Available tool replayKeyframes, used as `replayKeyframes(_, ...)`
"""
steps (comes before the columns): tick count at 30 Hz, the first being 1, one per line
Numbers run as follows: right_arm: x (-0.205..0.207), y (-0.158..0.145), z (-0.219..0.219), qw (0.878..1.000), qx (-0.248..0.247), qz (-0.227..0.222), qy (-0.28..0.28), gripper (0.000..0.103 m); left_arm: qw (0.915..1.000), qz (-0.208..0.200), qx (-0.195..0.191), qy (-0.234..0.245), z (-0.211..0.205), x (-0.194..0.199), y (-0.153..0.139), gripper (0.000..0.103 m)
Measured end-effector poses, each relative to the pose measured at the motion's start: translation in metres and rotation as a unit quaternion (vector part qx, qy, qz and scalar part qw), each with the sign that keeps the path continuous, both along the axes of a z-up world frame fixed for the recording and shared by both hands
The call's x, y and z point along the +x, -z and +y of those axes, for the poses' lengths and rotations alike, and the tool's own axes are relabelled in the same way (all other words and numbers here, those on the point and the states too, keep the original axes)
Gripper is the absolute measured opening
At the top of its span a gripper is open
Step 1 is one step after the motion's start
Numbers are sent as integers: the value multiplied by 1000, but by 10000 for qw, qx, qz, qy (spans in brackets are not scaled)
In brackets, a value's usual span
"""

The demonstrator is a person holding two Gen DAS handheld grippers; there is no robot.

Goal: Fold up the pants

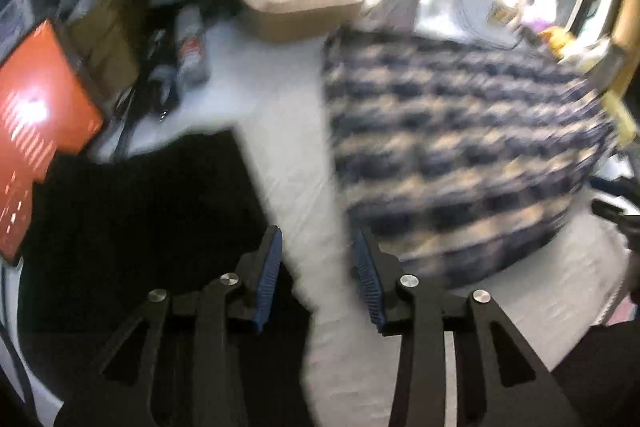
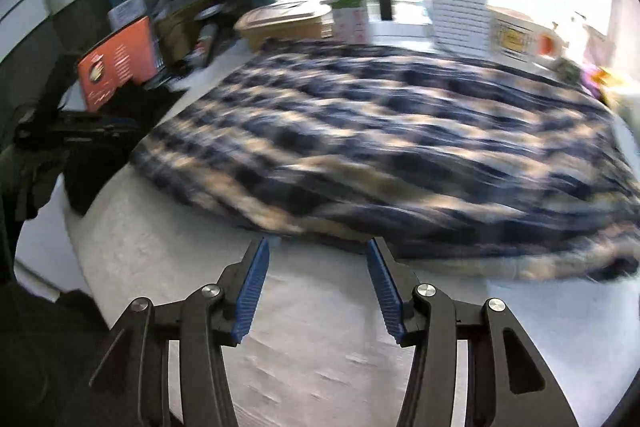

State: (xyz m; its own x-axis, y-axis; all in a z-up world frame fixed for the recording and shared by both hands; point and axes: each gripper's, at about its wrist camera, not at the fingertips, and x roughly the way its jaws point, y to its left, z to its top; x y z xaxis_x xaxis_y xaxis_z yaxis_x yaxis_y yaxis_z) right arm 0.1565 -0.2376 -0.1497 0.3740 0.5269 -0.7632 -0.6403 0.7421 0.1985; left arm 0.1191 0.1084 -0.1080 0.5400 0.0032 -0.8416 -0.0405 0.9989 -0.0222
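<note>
The navy and cream plaid pants (image 2: 384,139) lie in a broad folded pile on the white table (image 2: 312,355). They also show in the left wrist view (image 1: 452,147), to the right. My left gripper (image 1: 318,239) is open and empty, over the white surface just left of the pants' near edge. My right gripper (image 2: 318,251) is open and empty, just short of the pants' near edge. Both views are motion-blurred.
A black cloth (image 1: 140,227) lies at the left. An orange box (image 1: 36,115), a cardboard box (image 1: 296,7), bottles and clutter line the far left and back. A white slatted basket (image 2: 460,19) stands at the back right.
</note>
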Motion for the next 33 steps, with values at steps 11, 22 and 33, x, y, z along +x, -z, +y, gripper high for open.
replayKeyframes(11, 30, -16, -50, 9899, -4, -687, 1242, 53, 9885, -81, -237, 1491, -109, 66, 12, 39)
replayKeyframes(22, 41, 12, -88, 9891, -641, -242, 1303, 53, 9935, 244, 269, 1079, -89, 87, 36, 42)
replayKeyframes(33, 29, -6, -144, 9680, 115, 259, 2493, 53, 9974, -164, 168, 675, -52, 76, 10, 42)
